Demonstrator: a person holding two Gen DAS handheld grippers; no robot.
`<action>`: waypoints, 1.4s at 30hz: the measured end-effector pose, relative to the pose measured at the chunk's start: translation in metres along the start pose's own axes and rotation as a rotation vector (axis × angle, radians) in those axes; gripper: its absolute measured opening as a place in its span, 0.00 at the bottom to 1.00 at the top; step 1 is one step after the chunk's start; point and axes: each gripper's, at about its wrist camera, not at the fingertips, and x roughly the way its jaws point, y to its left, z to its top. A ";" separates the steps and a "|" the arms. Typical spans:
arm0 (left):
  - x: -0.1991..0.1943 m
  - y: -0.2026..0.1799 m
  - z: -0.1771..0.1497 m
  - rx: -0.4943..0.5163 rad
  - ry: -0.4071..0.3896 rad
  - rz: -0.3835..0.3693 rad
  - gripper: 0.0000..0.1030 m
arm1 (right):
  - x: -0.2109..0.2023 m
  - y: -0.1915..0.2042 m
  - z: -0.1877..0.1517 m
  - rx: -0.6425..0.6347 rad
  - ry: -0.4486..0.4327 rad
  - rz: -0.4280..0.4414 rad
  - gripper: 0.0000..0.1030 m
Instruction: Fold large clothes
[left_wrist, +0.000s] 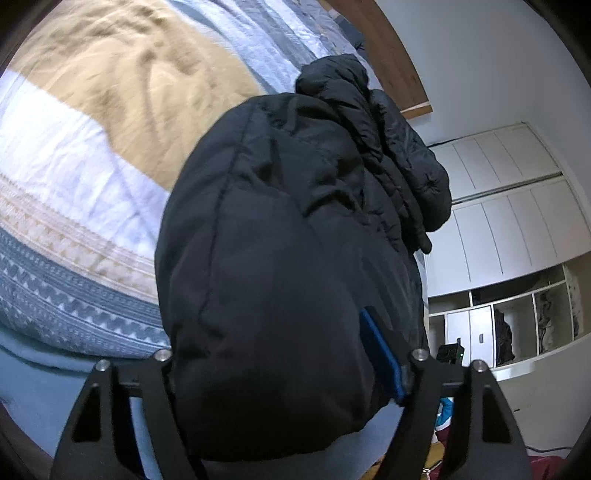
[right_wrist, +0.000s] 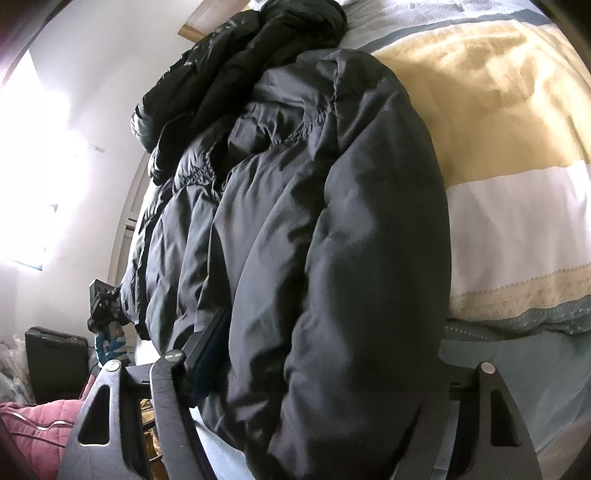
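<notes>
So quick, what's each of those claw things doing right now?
Left gripper: closed on the black puffer jacket.
Right gripper: closed on the same jacket.

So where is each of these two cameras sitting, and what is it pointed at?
Left wrist view: sits on the left gripper, looking along its fingers at a puffy black padded jacket bunched between them, on a striped beige, white and blue bedspread.
Right wrist view: sits on the right gripper, facing the same jacket lengthwise.
Shared: jacket, bedspread; the right view also catches the left gripper.

Black jacket (left_wrist: 288, 240) blocks ahead; the bedspread (left_wrist: 92, 147) beside lies open.
</notes>
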 end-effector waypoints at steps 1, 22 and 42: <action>0.002 -0.003 -0.001 0.004 0.002 0.001 0.58 | 0.001 0.001 -0.001 -0.001 0.000 0.006 0.66; -0.025 -0.094 0.022 0.117 -0.132 -0.068 0.12 | -0.037 0.038 0.013 -0.155 -0.155 0.185 0.17; -0.069 -0.157 0.111 0.057 -0.322 -0.344 0.12 | -0.122 0.063 0.099 -0.083 -0.528 0.398 0.16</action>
